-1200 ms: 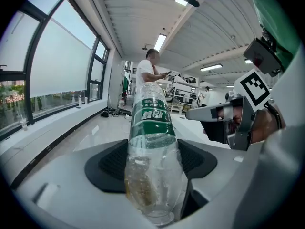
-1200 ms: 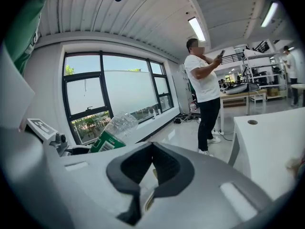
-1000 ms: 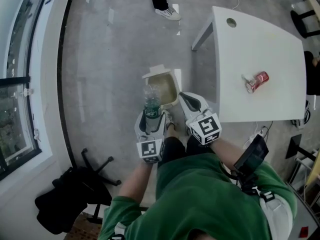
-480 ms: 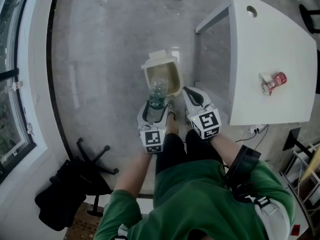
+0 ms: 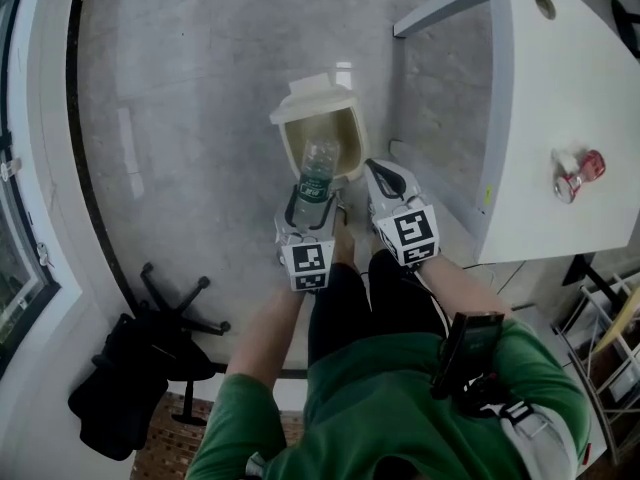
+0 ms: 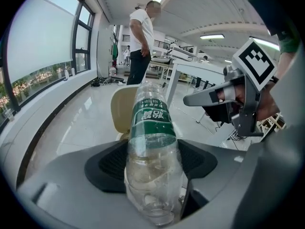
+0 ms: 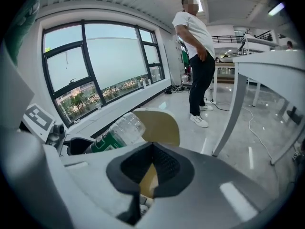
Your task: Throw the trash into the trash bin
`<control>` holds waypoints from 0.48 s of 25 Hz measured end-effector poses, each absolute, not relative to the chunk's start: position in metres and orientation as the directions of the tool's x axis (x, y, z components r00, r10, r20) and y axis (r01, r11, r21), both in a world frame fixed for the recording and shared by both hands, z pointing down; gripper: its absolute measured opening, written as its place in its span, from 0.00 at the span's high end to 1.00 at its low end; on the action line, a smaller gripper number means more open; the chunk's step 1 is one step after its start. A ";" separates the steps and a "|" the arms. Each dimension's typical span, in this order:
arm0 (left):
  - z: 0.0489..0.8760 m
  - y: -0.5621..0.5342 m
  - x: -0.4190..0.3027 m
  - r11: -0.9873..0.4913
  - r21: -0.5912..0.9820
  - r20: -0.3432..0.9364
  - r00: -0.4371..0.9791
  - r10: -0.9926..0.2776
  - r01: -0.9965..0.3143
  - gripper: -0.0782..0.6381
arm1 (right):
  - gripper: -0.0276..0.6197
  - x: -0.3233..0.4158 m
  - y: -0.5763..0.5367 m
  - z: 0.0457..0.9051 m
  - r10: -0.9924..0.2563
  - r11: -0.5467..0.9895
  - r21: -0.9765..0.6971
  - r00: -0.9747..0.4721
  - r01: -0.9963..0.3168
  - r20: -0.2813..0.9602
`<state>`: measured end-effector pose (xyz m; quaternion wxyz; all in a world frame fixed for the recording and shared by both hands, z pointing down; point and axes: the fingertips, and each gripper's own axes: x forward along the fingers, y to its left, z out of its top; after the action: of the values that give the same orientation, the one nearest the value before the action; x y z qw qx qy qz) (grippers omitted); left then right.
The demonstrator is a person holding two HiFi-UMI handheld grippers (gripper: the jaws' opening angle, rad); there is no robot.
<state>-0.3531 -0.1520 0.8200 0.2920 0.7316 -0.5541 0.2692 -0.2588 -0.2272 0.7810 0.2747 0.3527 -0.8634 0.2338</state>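
A clear plastic bottle (image 5: 315,180) with a green label is clamped by its lower half in my left gripper (image 5: 308,211), which is shut on it. The bottle's top end reaches over the mouth of the cream trash bin (image 5: 345,140) on the floor, whose lid stands open. In the left gripper view the bottle (image 6: 151,137) fills the jaws of the left gripper (image 6: 151,173), with the bin (image 6: 121,109) just behind. My right gripper (image 5: 380,186) hangs beside the bin, shut and holding nothing. From the right gripper (image 7: 152,151), I see the bottle (image 7: 114,133) and the bin (image 7: 162,124). A red can (image 5: 590,164) lies on the white table (image 5: 560,78).
The white table's leg (image 5: 445,8) and edge stand just right of the bin. A black chair base (image 5: 175,303) and a dark bag (image 5: 115,393) lie at the left behind me. A person (image 6: 142,37) stands further off near the windows.
I have moved closer to the bin. My left gripper has carried the bottle forward, so its top end now overlaps the bin's mouth. The right gripper stayed alongside, still shut.
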 end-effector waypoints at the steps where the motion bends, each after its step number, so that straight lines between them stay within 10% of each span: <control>1: 0.829 -0.153 -0.352 -0.220 0.128 0.722 0.243 -0.648 -0.967 0.42 | 0.95 -0.260 -0.227 0.789 -0.477 0.642 -0.210 -0.598 -0.737 0.644; 12: 0.916 -0.175 -0.347 -0.304 0.083 0.793 0.248 -0.557 -0.949 0.42 | 0.95 -0.260 -0.226 0.878 -0.433 0.622 -0.198 -0.543 -0.758 0.719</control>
<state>-0.3465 -0.1748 0.9156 0.2916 0.7341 -0.5128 0.3364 -0.2597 -0.2261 0.8776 0.3210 0.3540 -0.8413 0.2526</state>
